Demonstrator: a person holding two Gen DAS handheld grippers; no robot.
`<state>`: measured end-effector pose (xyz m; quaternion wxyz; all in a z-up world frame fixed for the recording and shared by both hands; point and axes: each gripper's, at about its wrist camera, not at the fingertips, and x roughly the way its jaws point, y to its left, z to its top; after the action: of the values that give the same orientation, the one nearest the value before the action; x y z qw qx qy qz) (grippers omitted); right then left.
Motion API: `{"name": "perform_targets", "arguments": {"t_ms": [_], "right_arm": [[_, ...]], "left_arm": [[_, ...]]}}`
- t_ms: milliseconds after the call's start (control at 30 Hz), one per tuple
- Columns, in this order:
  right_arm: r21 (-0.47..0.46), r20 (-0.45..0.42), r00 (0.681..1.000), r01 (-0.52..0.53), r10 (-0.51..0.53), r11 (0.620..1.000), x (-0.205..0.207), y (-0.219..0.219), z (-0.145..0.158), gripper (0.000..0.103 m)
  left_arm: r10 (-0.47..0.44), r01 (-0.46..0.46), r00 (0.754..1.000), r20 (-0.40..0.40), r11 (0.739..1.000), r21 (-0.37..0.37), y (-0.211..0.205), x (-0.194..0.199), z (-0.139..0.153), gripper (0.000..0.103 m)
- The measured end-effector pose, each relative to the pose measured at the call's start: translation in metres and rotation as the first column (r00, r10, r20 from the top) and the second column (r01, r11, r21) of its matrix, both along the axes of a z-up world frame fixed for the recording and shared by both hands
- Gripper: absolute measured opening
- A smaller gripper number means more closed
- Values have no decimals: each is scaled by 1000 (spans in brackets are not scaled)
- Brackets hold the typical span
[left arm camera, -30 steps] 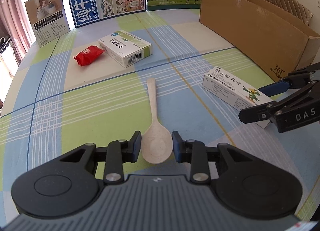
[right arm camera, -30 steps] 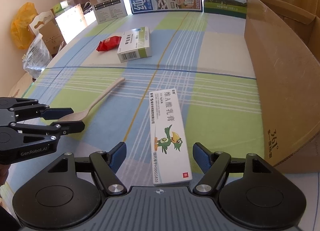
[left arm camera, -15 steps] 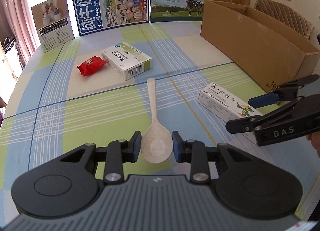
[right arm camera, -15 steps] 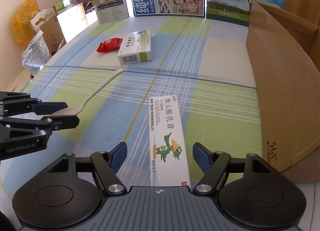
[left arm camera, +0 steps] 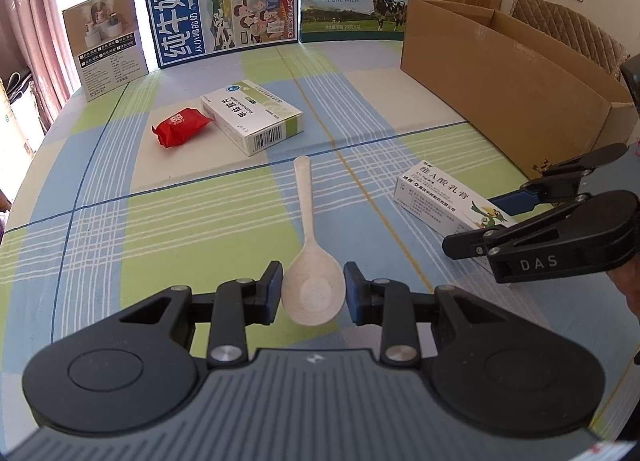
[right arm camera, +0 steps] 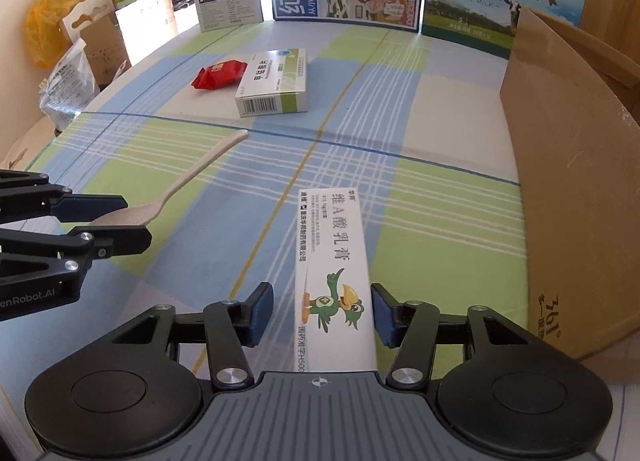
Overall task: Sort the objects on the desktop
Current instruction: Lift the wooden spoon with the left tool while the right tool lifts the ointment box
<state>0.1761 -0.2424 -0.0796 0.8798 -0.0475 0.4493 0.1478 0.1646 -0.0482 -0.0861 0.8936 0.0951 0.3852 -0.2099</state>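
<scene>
A beige spoon (left arm camera: 313, 285) lies on the checked tablecloth with its bowl between the pads of my left gripper (left arm camera: 313, 293), which is shut on the bowl. It also shows in the right wrist view (right arm camera: 176, 189). A long white ointment box (right arm camera: 334, 281) with a green bird lies between the fingers of my right gripper (right arm camera: 322, 315), which is open around it, a gap at the left pad. The box also shows in the left wrist view (left arm camera: 448, 201). A white and green medicine box (left arm camera: 252, 115) and a red snack packet (left arm camera: 180, 127) lie farther back.
A large open cardboard box (left arm camera: 508, 93) stands at the right, close to my right gripper (left arm camera: 560, 229). Milk display boards (left arm camera: 224, 1) and a small product card (left arm camera: 106, 39) stand along the table's far edge. Bags and cartons (right arm camera: 60, 53) sit beyond the left edge.
The left gripper has risen and tilted up a little with the spoon bowl between its pads. The right gripper's fingers have closed in nearer to the ointment box.
</scene>
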Motion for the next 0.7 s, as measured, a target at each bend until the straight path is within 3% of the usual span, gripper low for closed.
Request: {"name": "perform_targets", "arguments": {"t_ms": [67,400,700], "right_arm": [[-10,-5,1000,5,-5,1000,1,0,-1,36],[16,21,999,25,-25,1000,-6,-3,9,35],[40,49,997,62,-64,997,-19,-12,36,35]], "left_arm": [[0,0,1000,-1,1000,1,-1,0,0,27],[-3,3,1000,11,1000,3,-2,0,5,27],[-21,21,999,50,1000,-9,-12,-6,32,27]]}}
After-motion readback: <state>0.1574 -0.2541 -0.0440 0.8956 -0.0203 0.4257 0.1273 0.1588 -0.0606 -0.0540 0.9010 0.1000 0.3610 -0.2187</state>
